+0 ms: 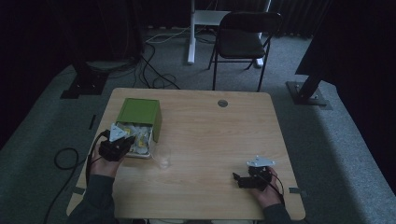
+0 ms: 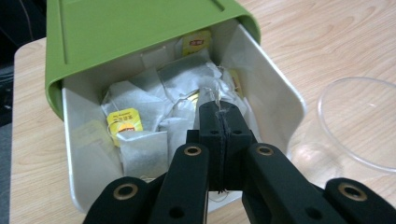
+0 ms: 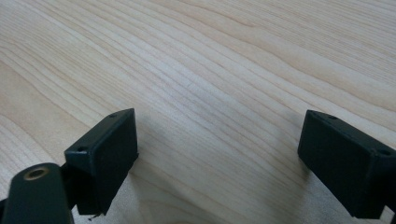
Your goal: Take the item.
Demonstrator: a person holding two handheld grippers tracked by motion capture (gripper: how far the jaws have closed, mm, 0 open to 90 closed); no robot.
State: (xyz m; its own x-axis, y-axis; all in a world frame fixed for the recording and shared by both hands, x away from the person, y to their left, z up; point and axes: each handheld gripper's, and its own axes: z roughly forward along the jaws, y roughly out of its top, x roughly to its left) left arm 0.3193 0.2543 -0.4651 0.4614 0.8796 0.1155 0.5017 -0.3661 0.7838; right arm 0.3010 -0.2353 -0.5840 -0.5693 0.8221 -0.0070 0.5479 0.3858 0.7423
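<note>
Over the open box (image 2: 140, 32) of tea bags (image 2: 140, 149), the left gripper (image 2: 219, 116) is clenched, apparently on a thread. Lift slowly toward the clear cup (image 2: 359, 126) just beside. The right gripper (image 3: 219, 154) rests released.

One worktop (image 1: 210, 140). One green box (image 1: 140, 112) with one white drawer (image 2: 275, 88) pulled out of it. Beside the box, one clear plastic cup (image 1: 163, 156). Inside the drawer, a heap of tea bags (image 2: 140, 151), too tangled to count; three yellow tags (image 2: 124, 122) visible. Beyond the box, one folding chair (image 1: 243, 39). Two grippers: left gripper (image 2: 220, 122), right gripper (image 3: 217, 154).
</note>
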